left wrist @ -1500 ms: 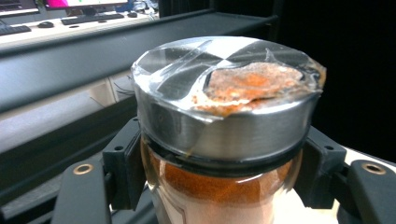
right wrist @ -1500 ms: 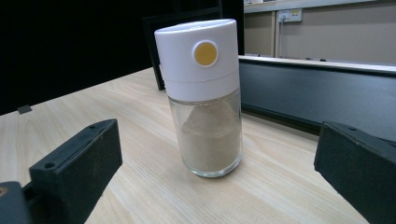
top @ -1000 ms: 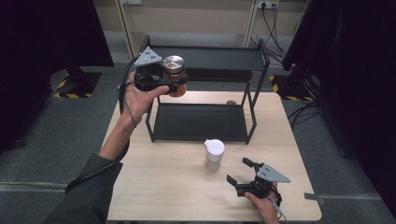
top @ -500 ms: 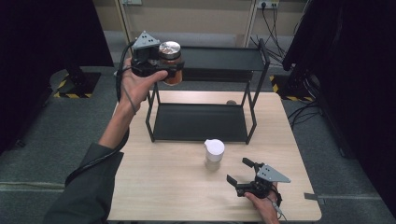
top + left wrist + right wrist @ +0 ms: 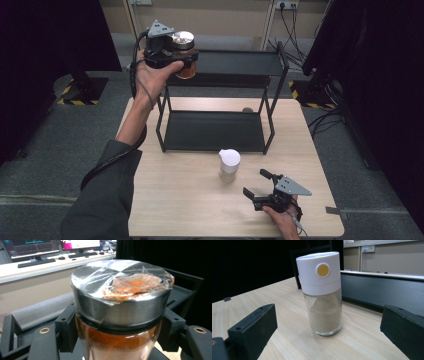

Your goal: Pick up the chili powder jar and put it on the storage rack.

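Observation:
My left gripper [image 5: 186, 59] is shut on a glass spice jar [image 5: 184, 54] with a metal lid and orange powder, held in the air at the left end of the black rack's top shelf [image 5: 235, 62]. Its jaws clamp the jar [image 5: 120, 315] just under the lid. A second jar [image 5: 229, 161] with a white cap and pale powder stands upright on the table in front of the rack. My right gripper [image 5: 256, 186] rests open near the table's front edge, a little to the right of that white-capped jar [image 5: 322, 292], which stands ahead of its jaws, apart from them.
The two-tier black rack [image 5: 215, 130] takes up the back half of the wooden table [image 5: 170, 200]. Its lower shelf is bare. Dark curtains flank the table, and cables lie on the floor behind it.
My left gripper has lifted the orange jar upward and farther back, from in front of the rack's top shelf to just above its left end. The right gripper has stayed put.

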Demonstrator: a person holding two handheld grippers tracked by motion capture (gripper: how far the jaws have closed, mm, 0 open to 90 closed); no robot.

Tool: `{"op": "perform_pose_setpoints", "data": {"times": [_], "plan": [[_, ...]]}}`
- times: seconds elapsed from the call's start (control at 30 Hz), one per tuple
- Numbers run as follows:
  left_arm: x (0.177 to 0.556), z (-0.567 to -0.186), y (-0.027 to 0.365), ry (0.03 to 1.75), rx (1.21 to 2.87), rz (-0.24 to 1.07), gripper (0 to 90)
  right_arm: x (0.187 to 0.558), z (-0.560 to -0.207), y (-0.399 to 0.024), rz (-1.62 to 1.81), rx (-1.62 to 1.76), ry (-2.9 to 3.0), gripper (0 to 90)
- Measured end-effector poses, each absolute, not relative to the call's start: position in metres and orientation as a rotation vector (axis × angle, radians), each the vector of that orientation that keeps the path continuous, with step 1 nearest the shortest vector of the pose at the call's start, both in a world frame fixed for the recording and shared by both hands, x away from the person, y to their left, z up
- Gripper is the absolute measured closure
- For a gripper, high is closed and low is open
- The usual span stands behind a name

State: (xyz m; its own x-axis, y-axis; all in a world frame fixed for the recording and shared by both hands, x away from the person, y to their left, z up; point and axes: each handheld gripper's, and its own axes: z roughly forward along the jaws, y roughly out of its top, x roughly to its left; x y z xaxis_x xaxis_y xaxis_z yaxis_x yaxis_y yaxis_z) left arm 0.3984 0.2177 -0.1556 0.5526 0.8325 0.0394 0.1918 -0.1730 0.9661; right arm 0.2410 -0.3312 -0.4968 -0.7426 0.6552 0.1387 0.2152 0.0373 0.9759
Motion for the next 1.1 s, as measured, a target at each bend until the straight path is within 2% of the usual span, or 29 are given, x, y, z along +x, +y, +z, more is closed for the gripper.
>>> {"op": "perform_pose_setpoints", "data": {"times": [0.33, 1.1], "plan": [[0.419, -0.153, 0.212, 0.947, 1.653, 0.784, 30.7, 0.241, -0.497, -0.333, 1.763, 0.877, 1.975, 1.2], [0.448, -0.165, 0.196, 1.004, 1.637, 0.786, 30.7, 0.242, -0.498, -0.335, 1.767, 0.87, 1.978, 1.2]]}}
